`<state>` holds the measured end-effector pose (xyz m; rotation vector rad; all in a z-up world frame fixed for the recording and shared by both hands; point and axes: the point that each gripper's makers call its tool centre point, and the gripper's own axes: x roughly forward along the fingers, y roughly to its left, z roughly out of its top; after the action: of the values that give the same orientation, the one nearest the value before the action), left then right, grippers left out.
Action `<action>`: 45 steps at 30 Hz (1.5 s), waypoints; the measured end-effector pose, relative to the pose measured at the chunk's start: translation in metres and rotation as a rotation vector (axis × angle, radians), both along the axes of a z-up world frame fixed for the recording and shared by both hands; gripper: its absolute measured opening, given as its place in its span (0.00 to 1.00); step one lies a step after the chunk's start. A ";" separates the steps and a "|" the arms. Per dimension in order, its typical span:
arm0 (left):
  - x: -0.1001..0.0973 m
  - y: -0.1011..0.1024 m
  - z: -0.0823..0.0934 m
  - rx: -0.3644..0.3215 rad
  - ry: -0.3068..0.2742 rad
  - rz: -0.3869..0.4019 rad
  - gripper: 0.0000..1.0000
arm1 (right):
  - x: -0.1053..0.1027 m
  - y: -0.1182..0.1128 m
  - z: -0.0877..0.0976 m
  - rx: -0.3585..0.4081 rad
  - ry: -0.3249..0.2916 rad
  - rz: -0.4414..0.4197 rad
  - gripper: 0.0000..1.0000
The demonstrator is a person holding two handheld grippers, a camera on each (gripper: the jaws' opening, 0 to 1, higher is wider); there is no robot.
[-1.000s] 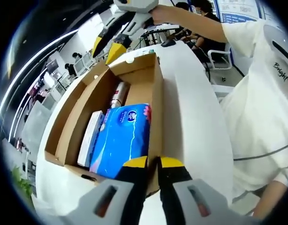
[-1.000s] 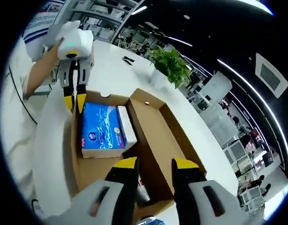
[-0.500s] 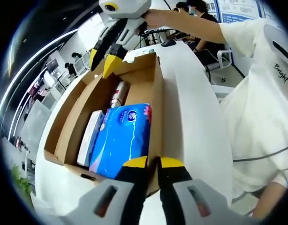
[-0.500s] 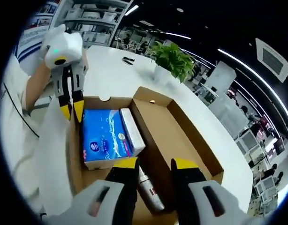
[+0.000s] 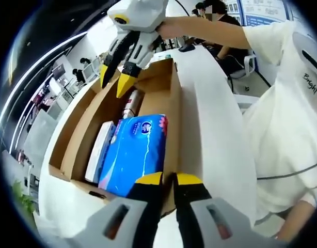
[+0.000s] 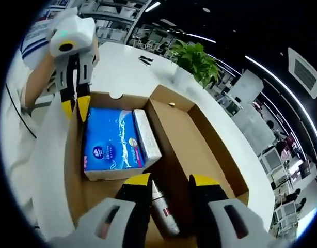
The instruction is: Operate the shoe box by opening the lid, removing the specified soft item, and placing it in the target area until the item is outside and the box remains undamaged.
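Since the earlier frame my right gripper [image 5: 119, 82] has come lower and hangs over the far end of the box [image 5: 81, 134], jaws spread, holding nothing. Blue tissue pack [image 5: 133, 152], the soft item as I judge, lies inside against the wall on my side, its long axis along the box. From the right gripper [image 6: 170, 182] it lies ahead and a bit left [image 6: 112, 144]. Left gripper [image 5: 169, 179] is nearest, pinching the box wall [image 5: 173, 113] beside the pack. White box [image 6: 146, 137] and bottle [image 6: 162, 214] lie next to it.

An office with a white table [image 6: 122, 64], a potted plant [image 6: 196, 61] and ceiling light strips [image 6: 282, 77].
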<state>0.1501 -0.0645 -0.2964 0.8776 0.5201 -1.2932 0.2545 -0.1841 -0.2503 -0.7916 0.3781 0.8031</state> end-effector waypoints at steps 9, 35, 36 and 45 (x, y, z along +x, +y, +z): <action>-0.001 -0.001 0.000 -0.004 0.008 -0.011 0.07 | 0.000 0.002 -0.019 -0.084 0.018 0.024 0.29; -0.001 -0.002 0.000 -0.001 0.014 -0.006 0.07 | 0.003 -0.007 -0.055 -0.249 0.083 0.058 0.25; -0.001 -0.001 0.000 -0.001 0.013 -0.005 0.07 | 0.003 -0.007 -0.058 -0.260 0.092 0.062 0.25; 0.000 -0.001 0.000 0.000 0.013 -0.004 0.07 | 0.008 -0.007 -0.067 -0.280 0.125 0.060 0.22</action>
<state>0.1502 -0.0659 -0.2964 0.8715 0.5291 -1.3033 0.2628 -0.1911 -0.3171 -1.0199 0.5893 0.8687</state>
